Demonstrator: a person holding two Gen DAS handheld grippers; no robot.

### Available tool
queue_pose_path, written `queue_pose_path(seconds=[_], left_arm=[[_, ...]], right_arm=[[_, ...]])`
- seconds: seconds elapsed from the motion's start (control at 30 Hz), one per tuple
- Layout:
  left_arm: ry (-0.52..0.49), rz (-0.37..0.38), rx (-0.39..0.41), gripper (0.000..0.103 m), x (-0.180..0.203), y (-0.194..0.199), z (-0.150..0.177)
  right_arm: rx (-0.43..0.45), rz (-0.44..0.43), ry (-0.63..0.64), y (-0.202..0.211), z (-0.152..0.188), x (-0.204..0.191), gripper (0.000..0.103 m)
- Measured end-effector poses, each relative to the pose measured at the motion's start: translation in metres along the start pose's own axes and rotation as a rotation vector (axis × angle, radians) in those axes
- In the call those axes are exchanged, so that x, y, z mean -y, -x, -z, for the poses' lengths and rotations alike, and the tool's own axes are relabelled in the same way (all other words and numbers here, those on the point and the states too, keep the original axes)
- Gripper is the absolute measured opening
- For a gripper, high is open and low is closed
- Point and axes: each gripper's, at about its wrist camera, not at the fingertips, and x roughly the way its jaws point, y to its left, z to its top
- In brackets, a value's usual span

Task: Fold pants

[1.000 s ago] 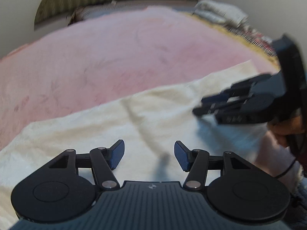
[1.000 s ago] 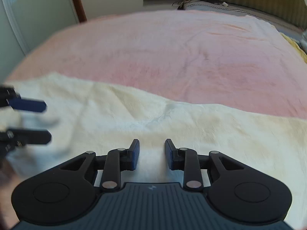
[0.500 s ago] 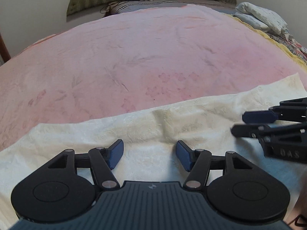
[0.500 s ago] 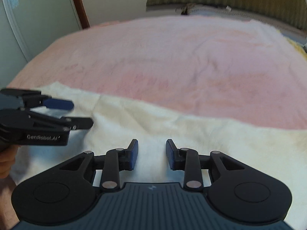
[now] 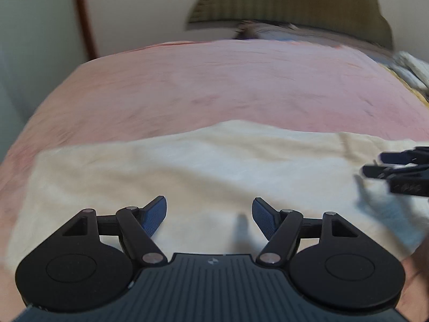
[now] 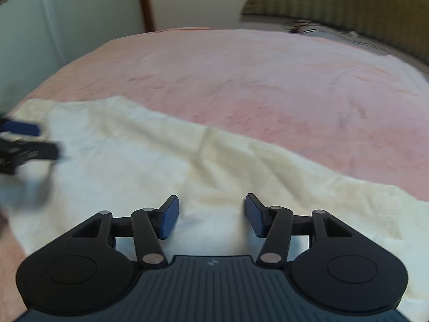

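Observation:
Cream-white pants lie flat across the near part of a pink bed; they also show in the right wrist view. My left gripper is open and empty just above the cloth near its left end. My right gripper is open and empty above the cloth further right. The right gripper also shows at the right edge of the left wrist view, and the left gripper shows blurred at the left edge of the right wrist view.
The pink bedspread stretches back to a striped headboard. A wall and a brown door frame stand to the left. Pillows or folded bedding lie at the far right.
Both views have swung to the left along the pants. My right gripper's jaws have opened wider. The left gripper stays open and now sits near the cloth's left end.

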Motion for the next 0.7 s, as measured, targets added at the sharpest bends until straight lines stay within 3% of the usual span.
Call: queue_pose_path(seconds=[0.07, 0.17, 0.27, 0.37, 0.53, 0.7], left_arm=[[0.086, -0.056, 0.02, 0.074, -0.041, 0.02, 0.012], [0.247, -0.155, 0.0, 0.073, -0.103, 0.046, 0.028], [0.435, -0.164, 0.009, 0.072, -0.156, 0.07, 0.043], [0.526, -0.156, 0.032, 0.072, -0.183, 0.083, 0.05], [0.675, -0.047, 0.017, 0.069, -0.207, 0.083, 0.058], [0.788, 0.103, -0.004, 0.057, -0.214, 0.069, 0.066]], right_arm=[[0.085, -0.042, 0.039, 0.017, -0.007, -0.02, 0.056], [0.155, -0.212, 0.116, 0.028, -0.016, -0.068, 0.056], [0.215, -0.359, 0.282, 0.026, -0.022, -0.142, 0.056], [0.251, -0.439, 0.507, 0.02, -0.018, -0.217, 0.053], [0.211, -0.571, 0.721, 0.001, -0.009, -0.31, 0.048], [0.23, -0.516, 0.872, -0.013, 0.005, -0.359, 0.032]])
